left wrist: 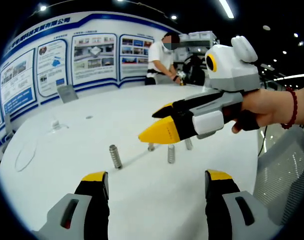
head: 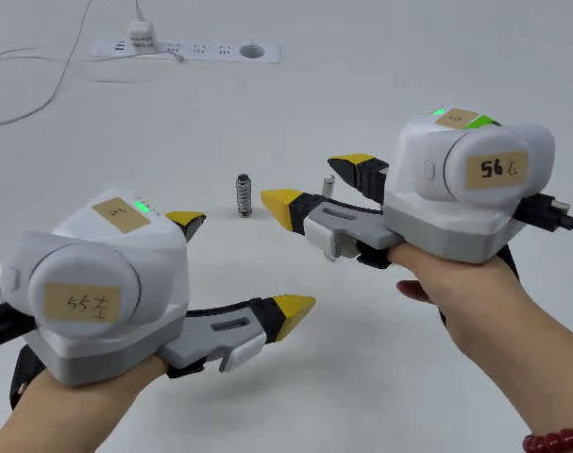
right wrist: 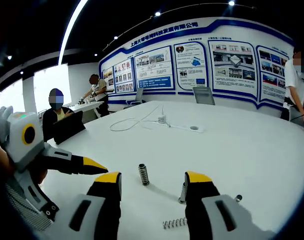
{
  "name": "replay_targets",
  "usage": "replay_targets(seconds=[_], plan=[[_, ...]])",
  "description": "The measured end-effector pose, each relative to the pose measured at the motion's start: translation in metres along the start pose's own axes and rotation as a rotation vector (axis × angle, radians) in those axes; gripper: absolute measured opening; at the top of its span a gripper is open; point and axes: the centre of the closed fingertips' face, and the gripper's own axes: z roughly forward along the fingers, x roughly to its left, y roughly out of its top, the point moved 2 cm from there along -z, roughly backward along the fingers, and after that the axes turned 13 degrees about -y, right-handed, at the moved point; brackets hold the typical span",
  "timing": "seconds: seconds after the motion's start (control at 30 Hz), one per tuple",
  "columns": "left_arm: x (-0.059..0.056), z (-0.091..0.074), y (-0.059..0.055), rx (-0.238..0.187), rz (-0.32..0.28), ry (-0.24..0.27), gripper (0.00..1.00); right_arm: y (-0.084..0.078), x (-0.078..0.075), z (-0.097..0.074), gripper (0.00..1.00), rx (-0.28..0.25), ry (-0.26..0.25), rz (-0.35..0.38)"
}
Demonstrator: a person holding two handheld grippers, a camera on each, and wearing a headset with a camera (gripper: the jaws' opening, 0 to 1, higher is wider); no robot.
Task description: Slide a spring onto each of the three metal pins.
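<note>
Well, both grippers hover above the white table with nothing in them. The left gripper has its jaws spread wide, and the right gripper is spread as well. One upright pin with a spring stands ahead of the left gripper, apart from both. A bare pin stands just beside the right gripper's jaw (touching or not, I cannot tell). A loose spring lies flat on the table near that pin.
</note>
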Motion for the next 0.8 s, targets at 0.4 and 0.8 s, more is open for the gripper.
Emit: replay_targets(seconds=[0.4, 0.8], plan=[[0.000, 0.013, 0.003, 0.027, 0.024, -0.019, 0.72, -0.008, -0.019, -0.022, 0.64, 0.033, -0.018, 0.022], [0.004, 0.031, 0.007, 0.046, -0.004, -0.044, 0.60, -0.017, -0.043, -0.041, 0.64, 0.056, -0.038, -0.009]])
